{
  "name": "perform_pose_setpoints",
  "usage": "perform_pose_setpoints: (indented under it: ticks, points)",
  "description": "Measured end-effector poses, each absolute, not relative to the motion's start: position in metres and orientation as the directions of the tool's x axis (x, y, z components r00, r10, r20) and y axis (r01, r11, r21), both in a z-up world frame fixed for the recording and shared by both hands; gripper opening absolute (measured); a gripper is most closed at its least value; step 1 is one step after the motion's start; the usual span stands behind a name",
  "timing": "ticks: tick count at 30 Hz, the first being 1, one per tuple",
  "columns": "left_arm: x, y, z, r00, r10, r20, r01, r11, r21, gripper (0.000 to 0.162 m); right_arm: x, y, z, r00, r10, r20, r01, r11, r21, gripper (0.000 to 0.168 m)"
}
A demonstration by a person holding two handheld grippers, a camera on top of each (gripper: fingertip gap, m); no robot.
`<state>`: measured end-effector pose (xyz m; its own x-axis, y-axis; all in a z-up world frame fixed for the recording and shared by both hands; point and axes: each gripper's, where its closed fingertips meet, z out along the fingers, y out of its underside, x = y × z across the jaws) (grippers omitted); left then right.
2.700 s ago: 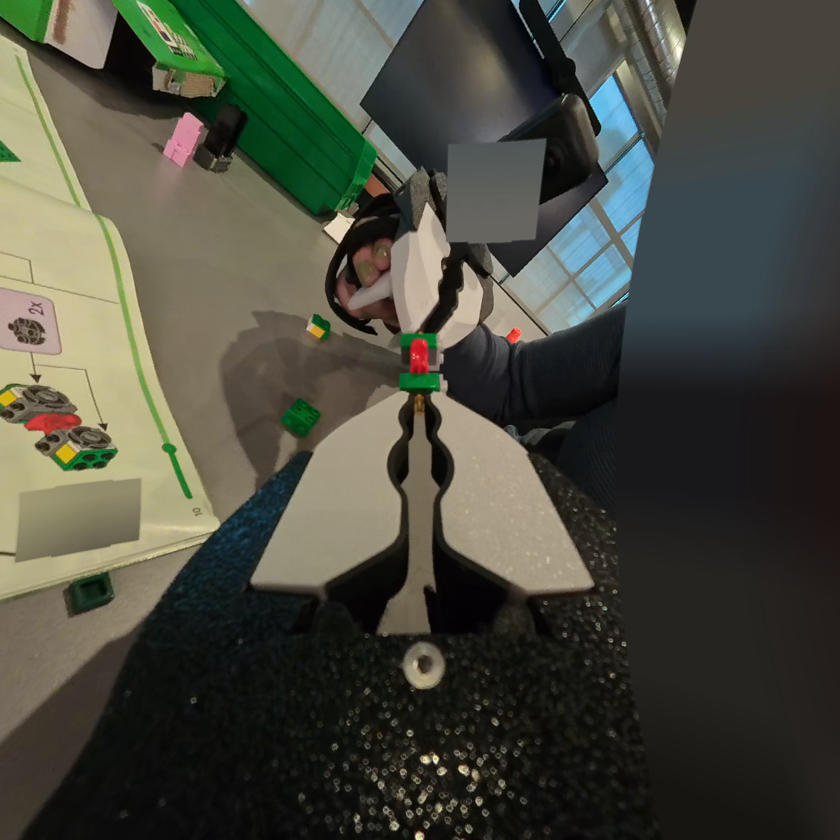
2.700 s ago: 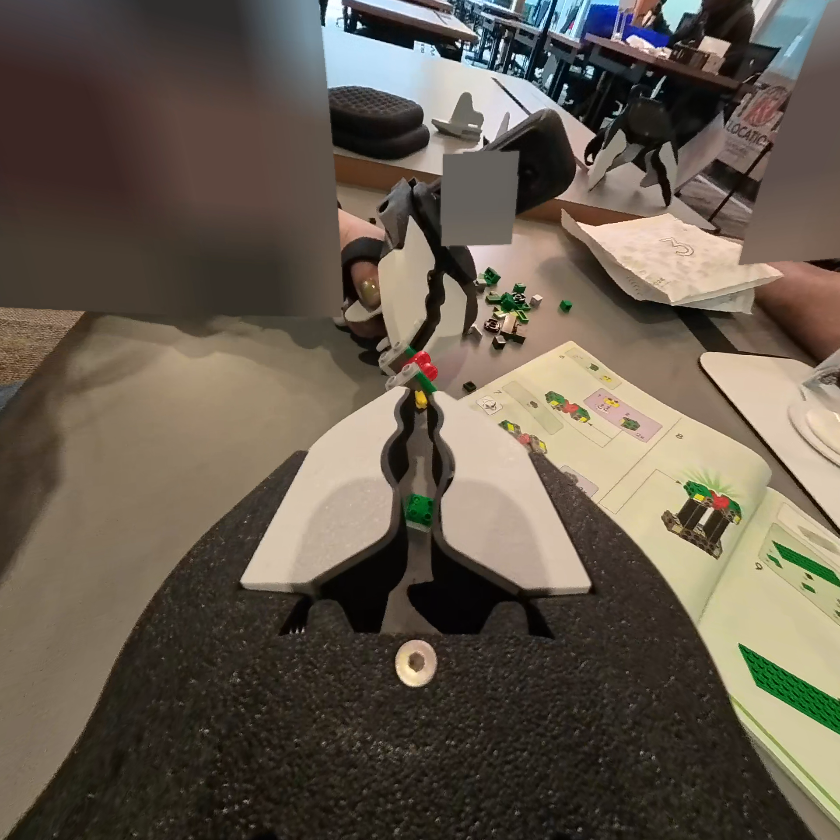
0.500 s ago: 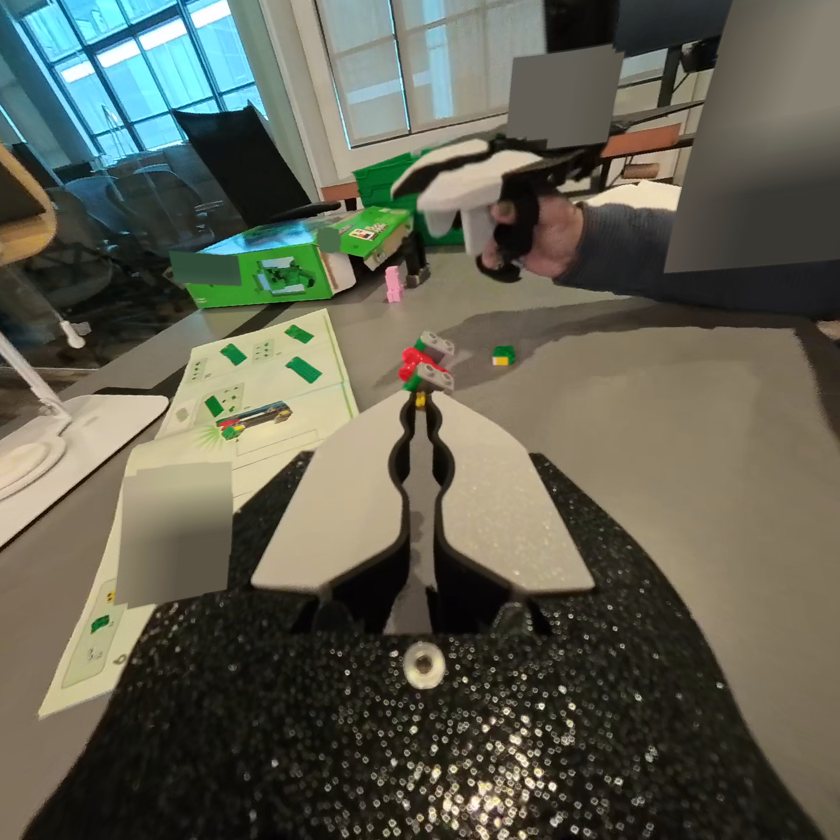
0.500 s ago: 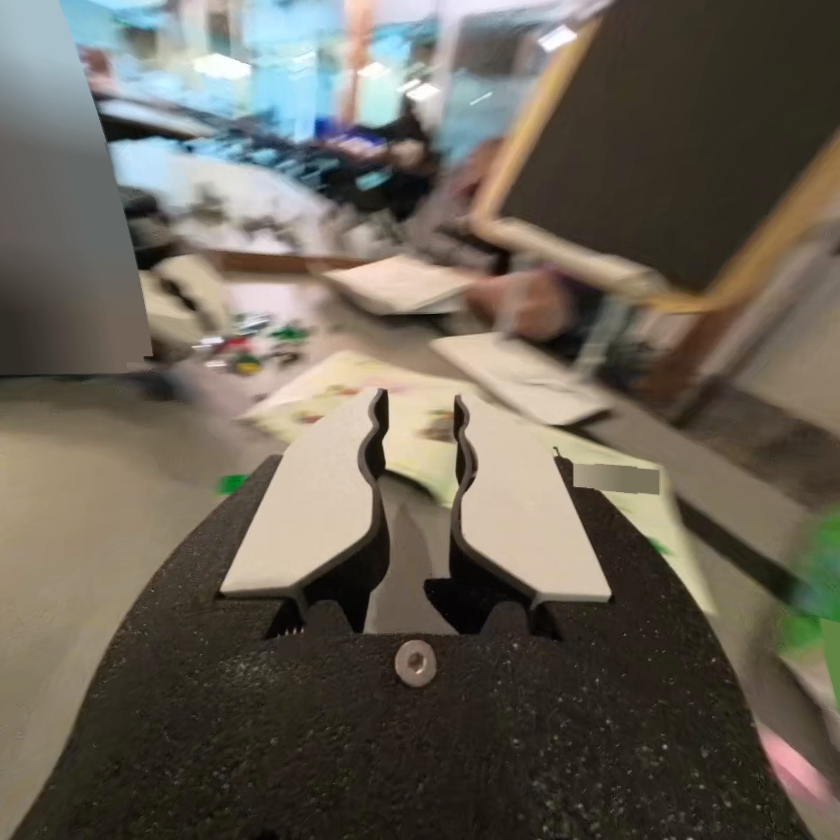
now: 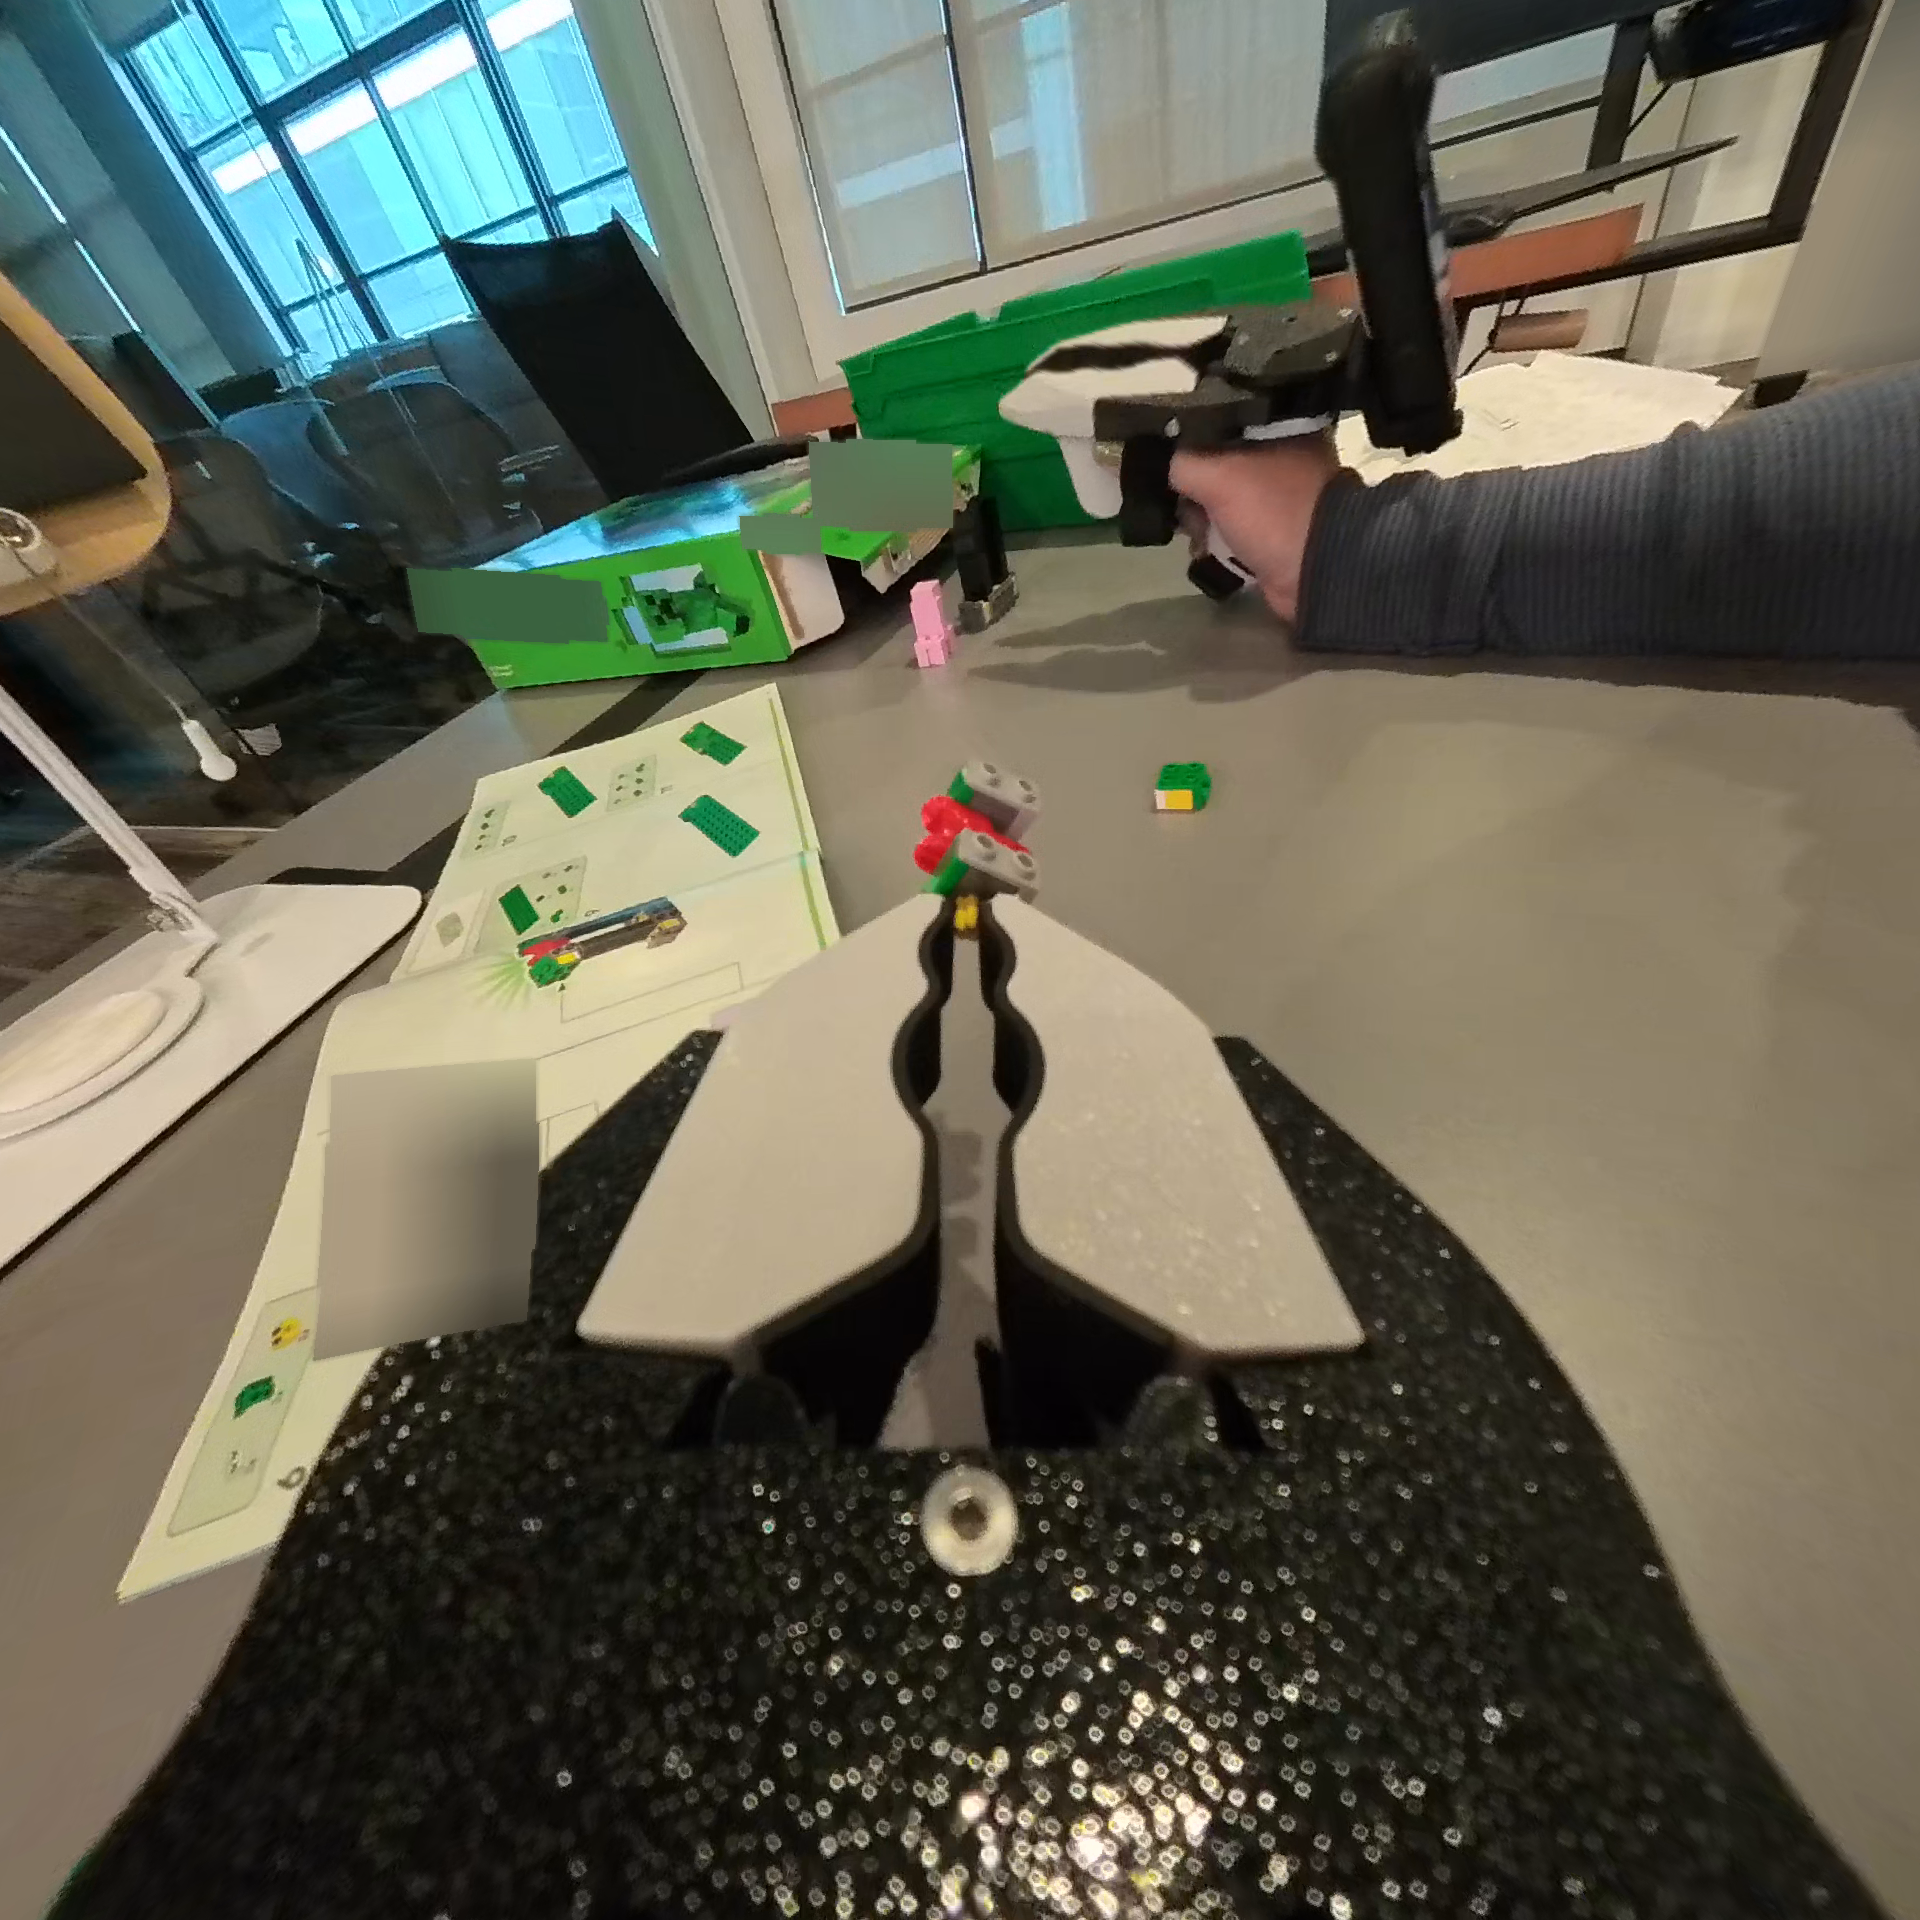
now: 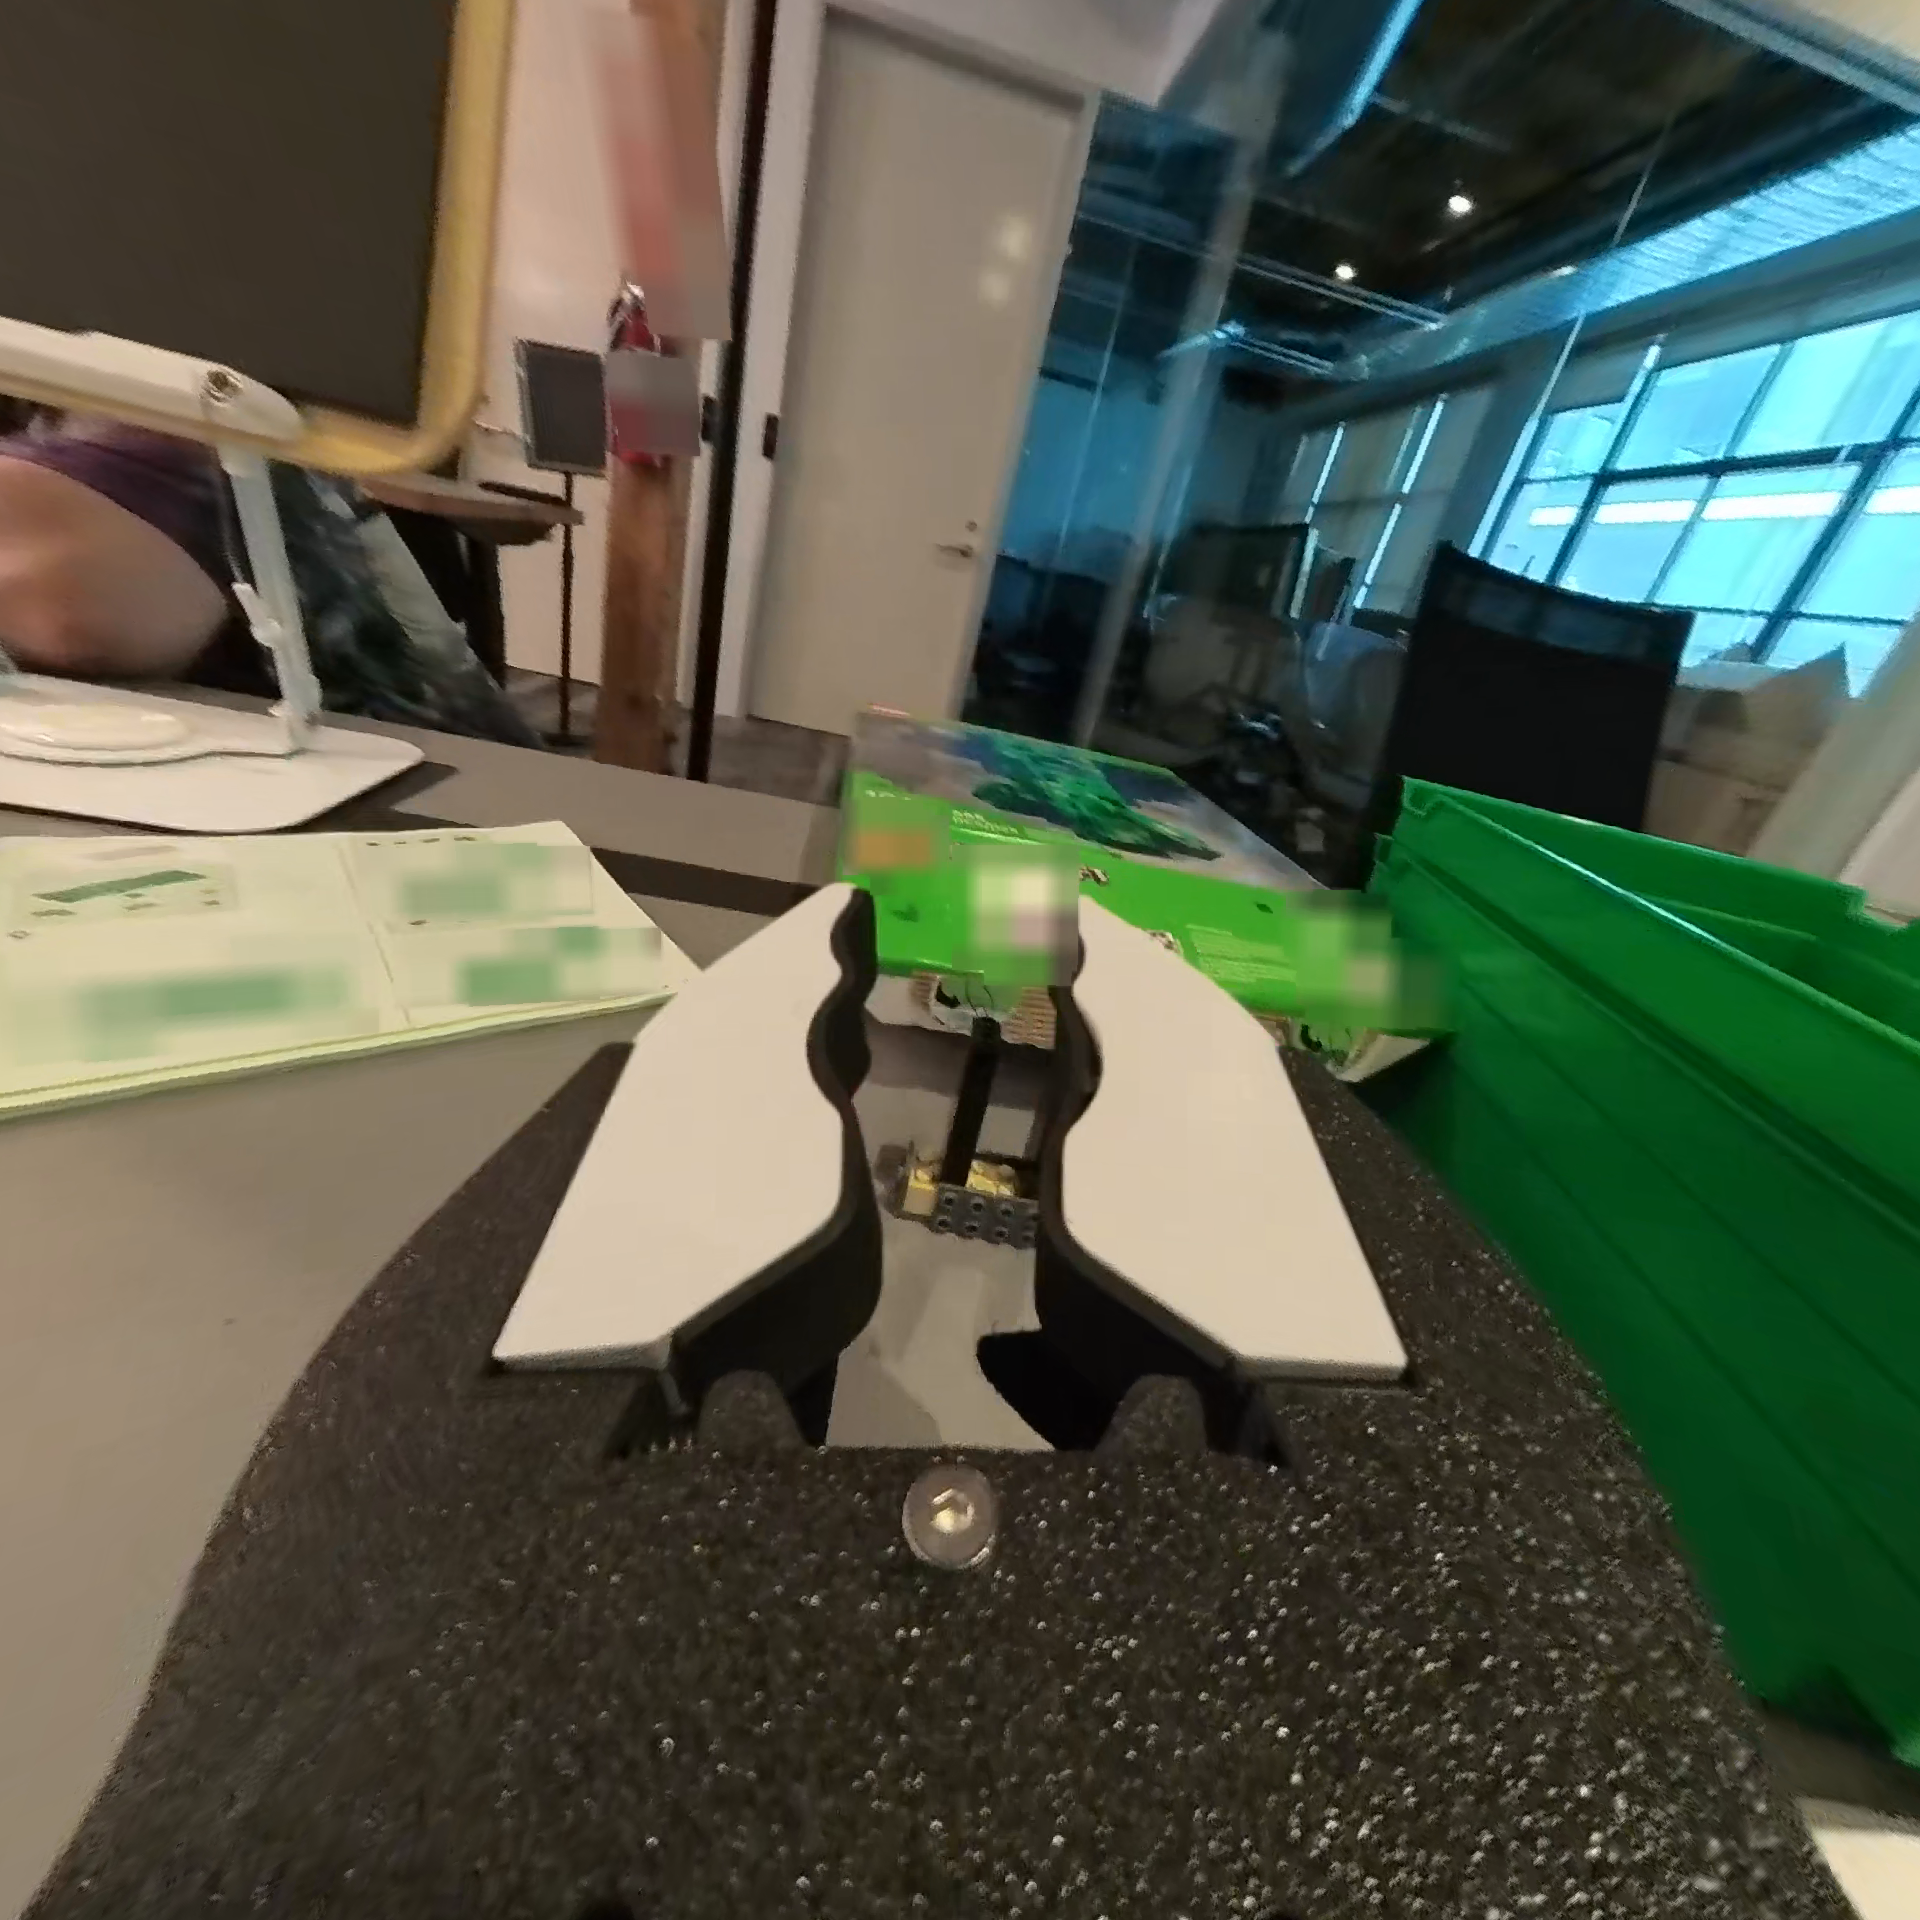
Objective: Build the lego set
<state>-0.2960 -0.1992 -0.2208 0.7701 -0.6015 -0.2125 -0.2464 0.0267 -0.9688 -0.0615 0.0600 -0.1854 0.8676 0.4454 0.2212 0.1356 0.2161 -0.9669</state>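
The left gripper (image 5: 966,914) covers the bottom of the small lego assembly (image 5: 979,840), so only a yellow speck shows where the fingertips pinch it. The instruction booklet (image 5: 623,894) runs under the gripper's black body, and grey patches mask parts of its pages. In the left wrist view, the person's sleeve (image 5: 1621,540) is cut by the right edge. In the right wrist view, the green box (image 6: 1049,883) is smeared (its print cannot be made out), and the right gripper (image 6: 961,914) partly screens the black figure (image 6: 971,1132) on its grey base. The green bin (image 6: 1662,1143) leaves the frame at right.
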Motion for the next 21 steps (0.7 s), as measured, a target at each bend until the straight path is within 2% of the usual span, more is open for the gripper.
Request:
perform_pose_setpoints:
  ticks: [3,6,8,13,18,21]
  points:
    - [-0.298,-0.199,-0.219,0.779,-0.591,-0.209,-0.237,0.031,-0.971,0.004,-0.054,0.067,-0.193,0.885,0.415,0.209,0.154,0.162,-0.975,0.034]
    - [-0.299,-0.198,-0.218,0.785,-0.585,-0.204,-0.228,0.033,-0.973,0.004,-0.049,0.078,-0.210,0.892,0.407,0.197,0.194,0.048,-0.980,0.051]
    - [-0.298,-0.198,-0.218,0.783,-0.588,-0.203,-0.229,0.032,-0.973,0.004,-0.048,0.081,-0.220,0.885,0.417,0.207,0.236,-0.019,-0.972,0.052]
    - [-0.292,-0.196,-0.222,0.767,-0.601,-0.227,-0.261,0.031,-0.965,0.004,-0.048,0.091,-0.253,0.861,0.453,0.232,0.365,-0.233,-0.901,0.052]
    - [-0.287,-0.196,-0.224,0.752,-0.615,-0.238,-0.276,0.034,-0.960,0.004,-0.048,0.102,-0.282,0.865,0.471,0.171,0.395,-0.431,-0.811,0.077]
    - [-0.286,-0.196,-0.225,0.748,-0.618,-0.240,-0.282,0.032,-0.959,0.004,-0.050,0.110,-0.284,0.874,0.464,0.142,0.374,-0.457,-0.807,0.075]
